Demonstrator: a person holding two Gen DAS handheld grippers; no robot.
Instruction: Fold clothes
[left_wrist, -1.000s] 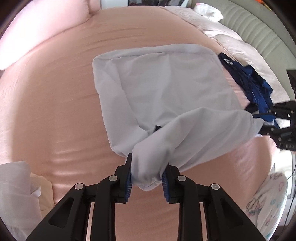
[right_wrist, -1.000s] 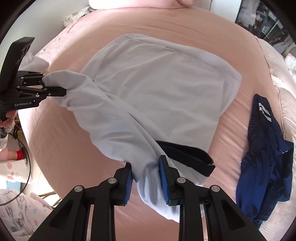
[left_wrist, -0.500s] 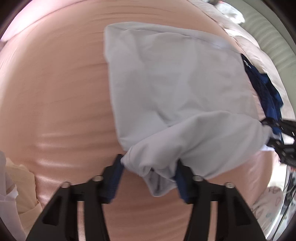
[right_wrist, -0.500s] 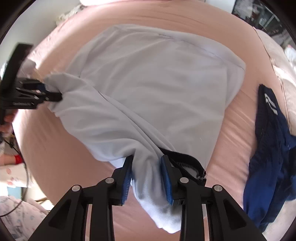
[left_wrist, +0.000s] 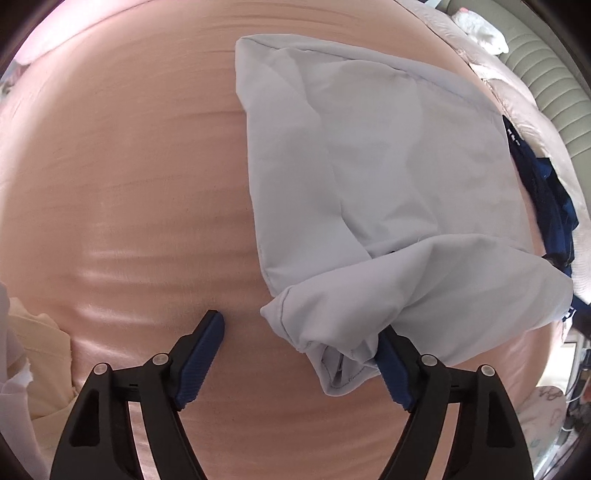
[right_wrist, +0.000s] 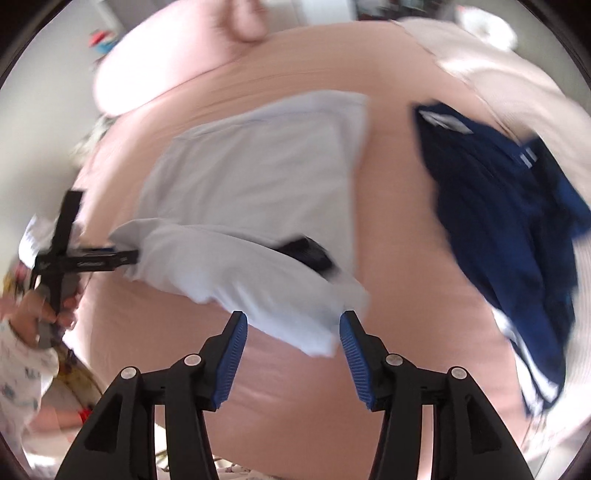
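Observation:
A light grey garment (left_wrist: 388, 166) lies on the pink bed (left_wrist: 129, 184), its near edge folded back over itself. My left gripper (left_wrist: 299, 328) points down at the fold's left corner. Its jaws are opening: the cloth leans on the right finger (left_wrist: 395, 373), and the left finger (left_wrist: 203, 350) stands clear of it. In the blurred right wrist view the grey garment (right_wrist: 258, 177) shows a black waistband (right_wrist: 306, 251) under the fold. My right gripper (right_wrist: 292, 321) is also opening, the fold's right corner lying just beyond its tips with no pad pressing on it. The left gripper (right_wrist: 92, 258) shows at the far corner.
A navy blue garment (right_wrist: 498, 221) lies crumpled right of the grey one, also seen as navy cloth (left_wrist: 546, 199) in the left view. A pink pillow (right_wrist: 166, 66) sits at the bed's head. Pale yellow cloth (left_wrist: 33, 354) lies at the left edge. A person's hand (right_wrist: 48, 306) holds the left tool.
Both grippers were shut on the grey fold's corners and now stand open, with the fold lying on the garment. The left gripper sank toward the bed. The right view has rolled and swung right.

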